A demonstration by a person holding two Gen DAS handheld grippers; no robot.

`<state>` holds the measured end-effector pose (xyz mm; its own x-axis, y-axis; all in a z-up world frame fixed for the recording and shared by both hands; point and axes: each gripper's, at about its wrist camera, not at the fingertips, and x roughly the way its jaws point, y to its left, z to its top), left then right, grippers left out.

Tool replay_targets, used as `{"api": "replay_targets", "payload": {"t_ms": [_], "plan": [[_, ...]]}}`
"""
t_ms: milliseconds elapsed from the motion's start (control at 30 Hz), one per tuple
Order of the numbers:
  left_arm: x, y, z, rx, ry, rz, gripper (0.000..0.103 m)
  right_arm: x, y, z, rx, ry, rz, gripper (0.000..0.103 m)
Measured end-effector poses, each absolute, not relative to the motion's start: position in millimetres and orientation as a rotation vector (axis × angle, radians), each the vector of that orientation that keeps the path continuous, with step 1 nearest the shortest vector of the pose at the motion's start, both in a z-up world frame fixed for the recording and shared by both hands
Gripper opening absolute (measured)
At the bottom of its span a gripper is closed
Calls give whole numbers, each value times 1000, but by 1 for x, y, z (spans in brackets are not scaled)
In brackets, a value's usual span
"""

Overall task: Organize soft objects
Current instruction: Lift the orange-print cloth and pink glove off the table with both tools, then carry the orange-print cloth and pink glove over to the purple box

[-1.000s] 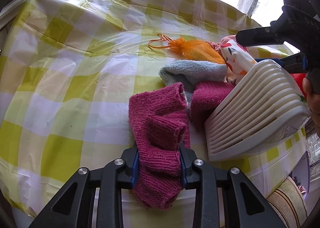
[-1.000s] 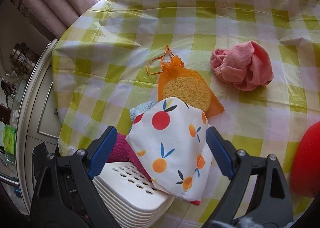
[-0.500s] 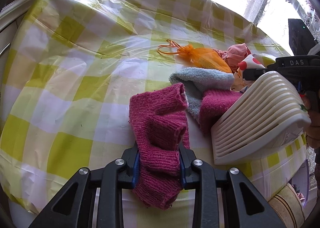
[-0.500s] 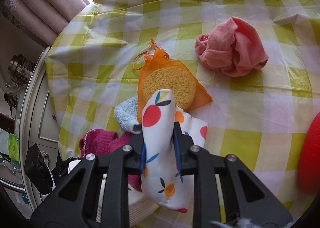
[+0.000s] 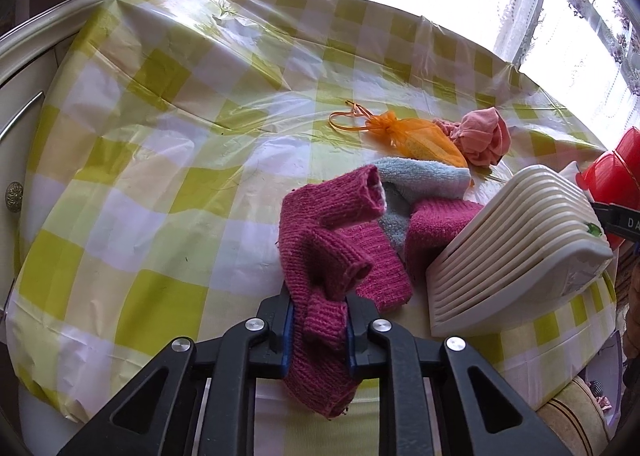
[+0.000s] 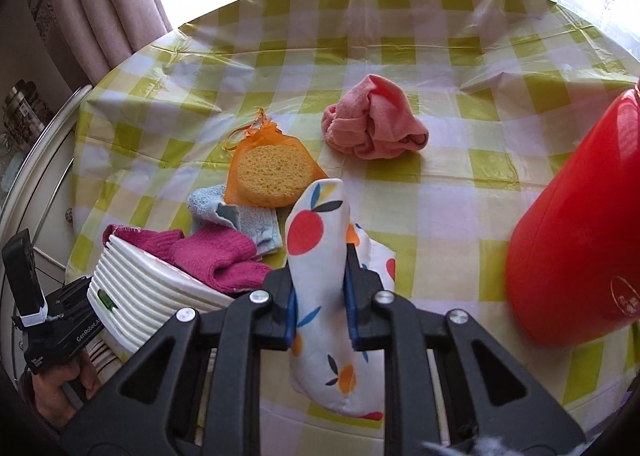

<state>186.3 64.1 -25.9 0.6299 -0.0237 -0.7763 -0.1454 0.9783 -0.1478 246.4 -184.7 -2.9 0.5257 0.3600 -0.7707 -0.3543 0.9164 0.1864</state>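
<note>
In the left wrist view the left gripper (image 5: 318, 318), low centre of the frame, has just squeezed tighter on the magenta knitted piece (image 5: 332, 252), which drapes toward the white ribbed basket (image 5: 516, 252) at right. In the right wrist view the right gripper (image 6: 318, 306) has just closed, from wide open, on the fruit-print pouch (image 6: 316, 232) and lifted its end upright. Both items look ready for sorting.
</note>
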Motion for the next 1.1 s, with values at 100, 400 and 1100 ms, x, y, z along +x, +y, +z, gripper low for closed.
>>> {"api": "replay_targets", "payload": {"t_ms": [100,400,1100], "plan": [[182,65,-22,-207,873,76,19,227,-195,-3,-16,899,394,22],[160,66,-6,-230,825,87,19,179,-213,-9,-64,881,366,22],[85,41,47,-265,707,54,19,116,-247,3,-90,842,324,22]]}}
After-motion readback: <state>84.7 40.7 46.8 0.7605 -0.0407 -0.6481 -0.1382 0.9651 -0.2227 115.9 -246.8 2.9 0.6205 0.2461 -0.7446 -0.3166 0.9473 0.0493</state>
